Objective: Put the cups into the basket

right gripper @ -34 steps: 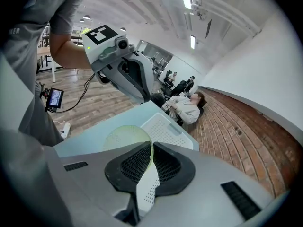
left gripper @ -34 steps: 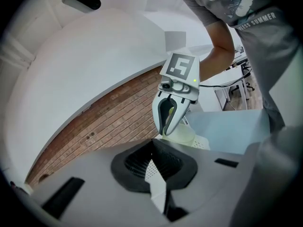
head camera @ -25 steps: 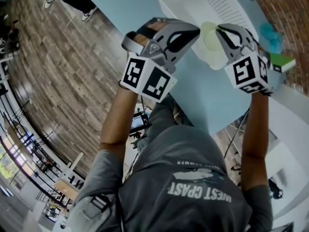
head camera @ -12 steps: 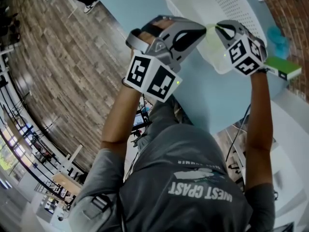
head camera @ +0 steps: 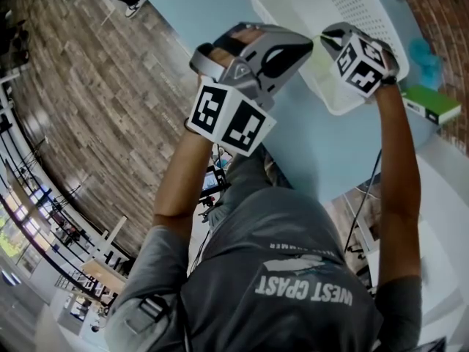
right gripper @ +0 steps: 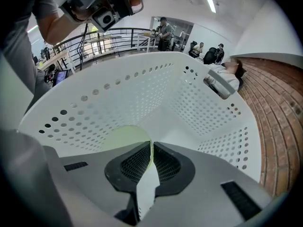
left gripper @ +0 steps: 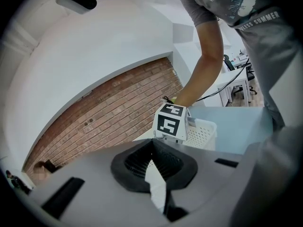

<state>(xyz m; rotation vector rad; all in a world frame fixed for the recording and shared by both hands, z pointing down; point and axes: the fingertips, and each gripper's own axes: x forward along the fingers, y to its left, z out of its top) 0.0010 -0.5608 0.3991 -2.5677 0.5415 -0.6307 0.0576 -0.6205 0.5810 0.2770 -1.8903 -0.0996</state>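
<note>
Right hand-held gripper pinches the pale green cup by its rim over the white basket, upper right of the head view; left hand-held gripper is closed, empty.

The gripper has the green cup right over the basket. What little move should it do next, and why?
Probably lower a bit and open the jaws. The right gripper is pinching the wall of the pale green cup, and the inside of the white basket lies right ahead of it, so the cup should land inside.
</note>
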